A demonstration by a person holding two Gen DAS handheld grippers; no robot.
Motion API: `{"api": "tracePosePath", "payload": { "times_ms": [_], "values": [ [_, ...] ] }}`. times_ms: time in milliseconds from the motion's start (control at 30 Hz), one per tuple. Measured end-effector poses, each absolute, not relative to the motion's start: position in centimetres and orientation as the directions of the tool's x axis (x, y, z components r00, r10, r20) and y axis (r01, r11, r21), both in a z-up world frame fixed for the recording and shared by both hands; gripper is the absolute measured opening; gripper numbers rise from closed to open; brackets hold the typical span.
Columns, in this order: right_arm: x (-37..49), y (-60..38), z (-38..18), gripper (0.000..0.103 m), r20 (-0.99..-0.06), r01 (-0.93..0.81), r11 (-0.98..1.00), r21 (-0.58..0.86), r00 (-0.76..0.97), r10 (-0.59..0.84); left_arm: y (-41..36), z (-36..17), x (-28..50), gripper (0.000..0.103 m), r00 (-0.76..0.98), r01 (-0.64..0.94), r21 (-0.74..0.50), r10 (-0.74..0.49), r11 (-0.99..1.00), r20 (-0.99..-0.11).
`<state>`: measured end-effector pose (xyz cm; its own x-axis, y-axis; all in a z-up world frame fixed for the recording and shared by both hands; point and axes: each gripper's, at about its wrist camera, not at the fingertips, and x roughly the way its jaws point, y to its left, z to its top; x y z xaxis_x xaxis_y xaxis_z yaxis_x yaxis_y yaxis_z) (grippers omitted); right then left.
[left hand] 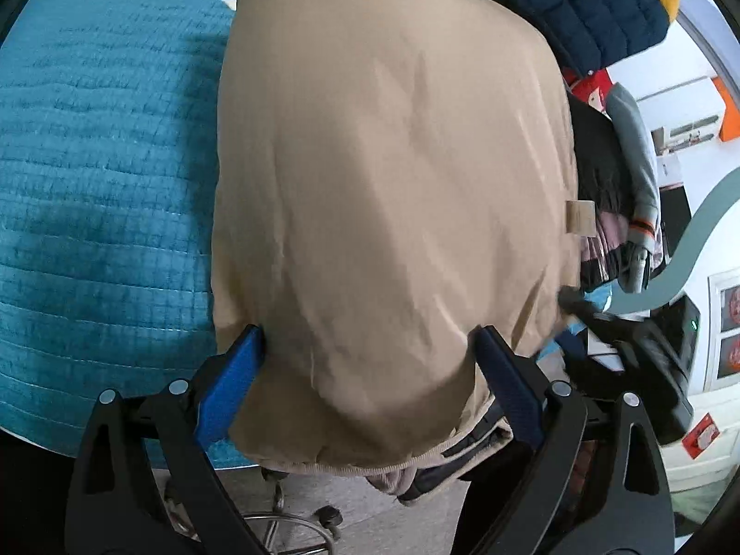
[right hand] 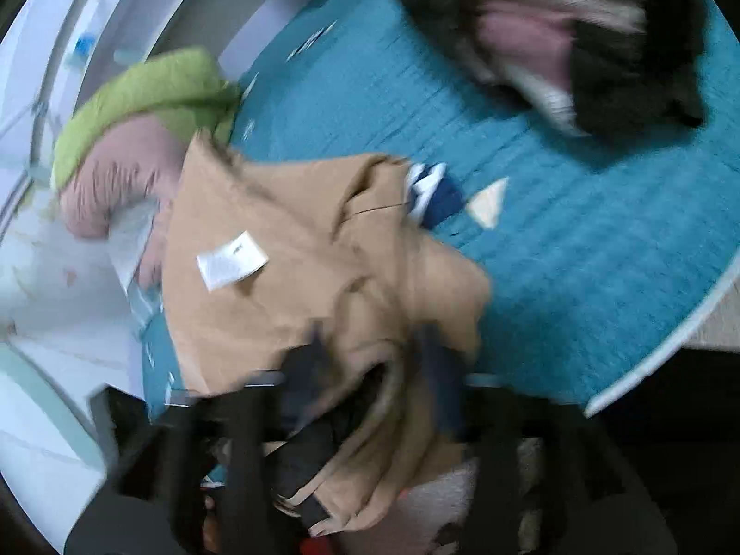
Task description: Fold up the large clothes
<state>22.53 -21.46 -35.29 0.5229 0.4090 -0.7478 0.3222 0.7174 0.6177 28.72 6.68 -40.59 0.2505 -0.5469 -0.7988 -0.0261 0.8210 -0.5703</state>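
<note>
The tan jacket (left hand: 388, 194) is lying folded on the teal quilted bed cover (left hand: 106, 162), its bulk reaching from the near edge toward the far one, with a dark lining and hem spilling over the near edge. The left gripper (left hand: 367, 351) is straddling the near end of the bundle, its blue pads (left hand: 231, 384) spread wide on either side without clamping, probably to steady or press the fold flat. The right gripper (right hand: 370, 347) is heavily blurred; its fingers are sitting apart around the jacket's open hem, apparently released rather than pinching. Other garments, a navy puffer (left hand: 587, 4) and a grey sleeve (left hand: 633, 148), are piled along the right edge, likely awaiting their turn.
</note>
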Motion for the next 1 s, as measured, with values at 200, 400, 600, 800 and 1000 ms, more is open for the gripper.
{"api": "tracePosePath", "payload": {
  "times_ms": [200, 400, 600, 800, 1000],
  "values": [
    [22.6, -23.2, -36.8, 0.073, -0.751, 0.36, 0.676, 0.643, 0.468, 0.466, 6.4, -40.5, 28.9, 0.092, 0.242, -0.022, -0.558, -0.537, 0.83, -0.808],
    [23.6, -24.2, -41.4, 0.078, -0.624, 0.408, 0.476, 0.779, 0.437, 0.648, 6.1, -40.3, 29.0, 0.092, 0.237, -0.024, -0.55, -0.53, 0.835, -0.815],
    [23.6, -25.5, -43.0, 0.089, -0.423, 0.364, 0.265, 0.893, 0.476, 0.771, 5.9, -40.5, 29.2, 0.092, 0.231, -0.018, -0.547, -0.529, 0.837, -0.817],
    [25.1, -23.6, -42.3, 0.094, -0.521, 0.345, 0.398, 0.85, 0.441, 0.731, 5.3, -40.8, 29.4, 0.093, 0.233, -0.007, -0.544, -0.528, 0.839, -0.817],
    [27.7, -20.3, -42.1, 0.094, -0.524, 0.289, 0.439, 0.851, 0.404, 0.75, 5.2, -41.2, 29.7, 0.093, 0.246, -0.024, -0.581, -0.558, 0.814, -0.792]
  ]
}}
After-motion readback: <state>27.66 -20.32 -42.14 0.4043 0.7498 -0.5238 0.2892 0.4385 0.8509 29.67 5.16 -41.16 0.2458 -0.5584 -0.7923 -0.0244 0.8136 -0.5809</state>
